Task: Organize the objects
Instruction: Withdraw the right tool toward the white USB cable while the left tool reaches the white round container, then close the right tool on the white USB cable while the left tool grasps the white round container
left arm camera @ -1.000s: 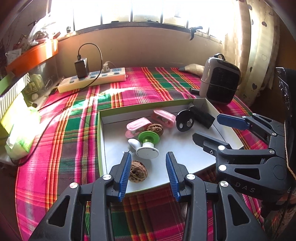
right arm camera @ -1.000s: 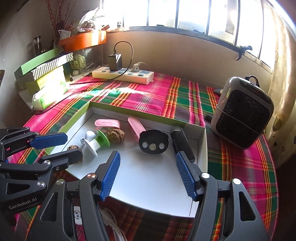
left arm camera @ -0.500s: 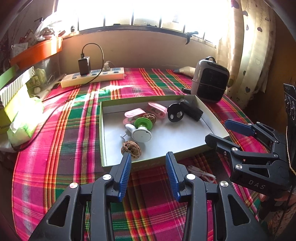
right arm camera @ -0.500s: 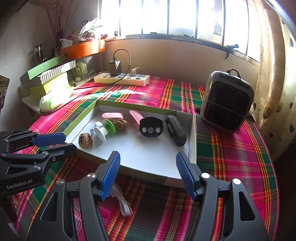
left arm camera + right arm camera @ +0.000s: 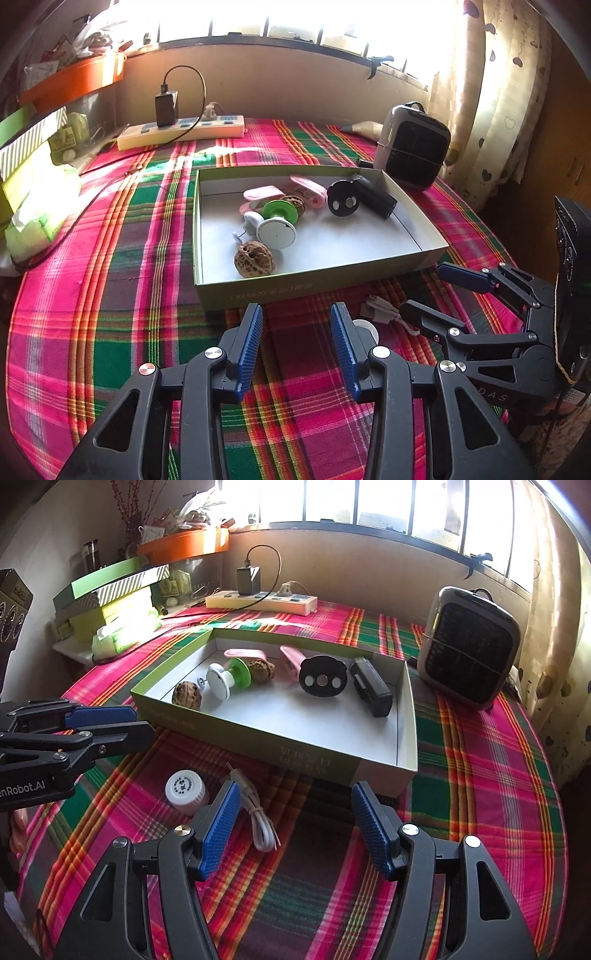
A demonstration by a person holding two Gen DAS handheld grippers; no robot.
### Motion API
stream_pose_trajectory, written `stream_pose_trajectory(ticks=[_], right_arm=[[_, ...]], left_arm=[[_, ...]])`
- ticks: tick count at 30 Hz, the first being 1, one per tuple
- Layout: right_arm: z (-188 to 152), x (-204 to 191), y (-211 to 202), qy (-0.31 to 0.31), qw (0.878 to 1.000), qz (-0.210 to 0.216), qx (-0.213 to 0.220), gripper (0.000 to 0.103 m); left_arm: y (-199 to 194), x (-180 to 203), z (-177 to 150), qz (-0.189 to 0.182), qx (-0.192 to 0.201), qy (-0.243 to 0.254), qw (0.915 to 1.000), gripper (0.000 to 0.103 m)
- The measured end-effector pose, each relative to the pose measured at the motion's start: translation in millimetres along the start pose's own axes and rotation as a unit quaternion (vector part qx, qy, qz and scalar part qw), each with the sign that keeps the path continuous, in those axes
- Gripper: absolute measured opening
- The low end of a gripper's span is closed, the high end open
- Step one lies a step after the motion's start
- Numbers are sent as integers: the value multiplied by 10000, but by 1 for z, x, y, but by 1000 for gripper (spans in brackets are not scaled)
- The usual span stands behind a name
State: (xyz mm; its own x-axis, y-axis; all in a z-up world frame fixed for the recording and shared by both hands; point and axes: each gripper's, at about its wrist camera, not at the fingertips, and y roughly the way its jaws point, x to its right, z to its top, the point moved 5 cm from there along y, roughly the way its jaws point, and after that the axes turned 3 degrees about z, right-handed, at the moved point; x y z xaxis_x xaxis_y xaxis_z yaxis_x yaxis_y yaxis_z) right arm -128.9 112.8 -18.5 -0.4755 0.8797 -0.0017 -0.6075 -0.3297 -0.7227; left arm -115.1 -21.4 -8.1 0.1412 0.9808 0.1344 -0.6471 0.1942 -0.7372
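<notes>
Left tongs (image 5: pixel 295 343): wide apart, empty, above plaid-cloth bench (image 5: pixel 110 295).
Right tongs (image 5: pixel 295 827): wide, empty.
White round-capped bottle (image 5: pixel 185 787): half hidden behind left tongs.

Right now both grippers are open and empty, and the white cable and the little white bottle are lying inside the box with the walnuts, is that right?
Not quite. In the right wrist view the white cable and little white bottle lie on the plaid cloth in front of the box, not inside. Both the left gripper and right gripper are open and empty.
</notes>
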Motion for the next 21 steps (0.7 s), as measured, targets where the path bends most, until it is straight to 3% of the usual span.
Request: stream_pose_trajectory(ticks=[16, 21], right_arm=[[-3, -19, 22, -433, 9978, 300, -409, 63], [-2, -23, 26, -515, 9970, 364, -440, 55]], left_arm=[[3, -2, -5, -52, -94, -99, 9999, 37], [5, -3, -5, -63, -128, -118, 9998, 37]])
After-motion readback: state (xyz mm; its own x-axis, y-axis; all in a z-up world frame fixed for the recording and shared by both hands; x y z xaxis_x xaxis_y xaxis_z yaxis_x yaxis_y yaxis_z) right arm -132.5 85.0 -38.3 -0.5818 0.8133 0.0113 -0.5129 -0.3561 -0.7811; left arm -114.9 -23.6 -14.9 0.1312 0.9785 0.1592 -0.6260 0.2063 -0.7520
